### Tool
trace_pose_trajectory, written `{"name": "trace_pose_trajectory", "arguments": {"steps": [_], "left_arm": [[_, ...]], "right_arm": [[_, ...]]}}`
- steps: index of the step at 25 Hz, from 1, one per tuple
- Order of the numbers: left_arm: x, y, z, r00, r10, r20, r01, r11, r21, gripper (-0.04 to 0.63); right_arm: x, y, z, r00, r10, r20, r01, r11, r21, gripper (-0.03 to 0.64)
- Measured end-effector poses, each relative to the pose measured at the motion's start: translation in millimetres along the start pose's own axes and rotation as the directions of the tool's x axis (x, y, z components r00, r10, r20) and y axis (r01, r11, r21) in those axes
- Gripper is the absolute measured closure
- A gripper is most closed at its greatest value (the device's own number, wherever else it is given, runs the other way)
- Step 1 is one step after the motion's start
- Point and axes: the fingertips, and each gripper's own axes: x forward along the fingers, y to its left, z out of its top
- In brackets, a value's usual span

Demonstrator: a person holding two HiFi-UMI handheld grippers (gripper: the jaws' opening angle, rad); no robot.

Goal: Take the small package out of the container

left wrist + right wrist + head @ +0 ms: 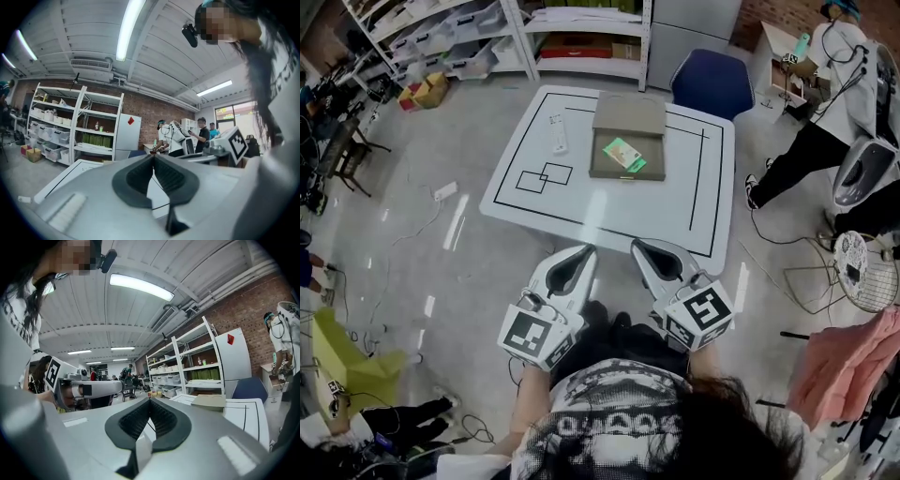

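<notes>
A flat brown cardboard box (627, 137) lies open on the white table (581, 202), its lid (630, 113) folded back at the far side. Inside it rests a small green package (624, 154). My left gripper (588, 248) and right gripper (637, 246) hover side by side at the table's near edge, well short of the box. Both point level toward it, their jaws pressed together with nothing between them. In the right gripper view the box (211, 402) shows low on the table beyond the shut jaws (149, 401); the left gripper view shows its jaws (153, 156) meeting at the tips.
Black tape lines and squares (544, 176) mark the table, and a white remote-like object (559, 133) lies at its far left. A blue chair (711, 82) stands behind the table. Shelving racks (581, 37) line the back. A person (811, 141) stands at the right beside equipment.
</notes>
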Motion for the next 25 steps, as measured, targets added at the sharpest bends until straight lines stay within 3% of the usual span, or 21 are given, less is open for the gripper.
{"name": "trace_pose_trajectory", "arguments": {"steps": [12, 25], "left_arm": [[35.6, 34.7, -4.2, 0.999, -0.03, -0.028, 0.03, 0.999, -0.017, 0.595], [94.4, 138.0, -4.9, 0.997, -0.072, -0.037, 0.072, 0.997, 0.007, 0.595]], "right_arm": [[35.5, -33.3, -1.8, 0.999, -0.038, -0.022, 0.038, 0.999, 0.013, 0.62], [138.5, -93.8, -15.9, 0.984, -0.112, -0.138, 0.107, 0.993, -0.045, 0.62]]}}
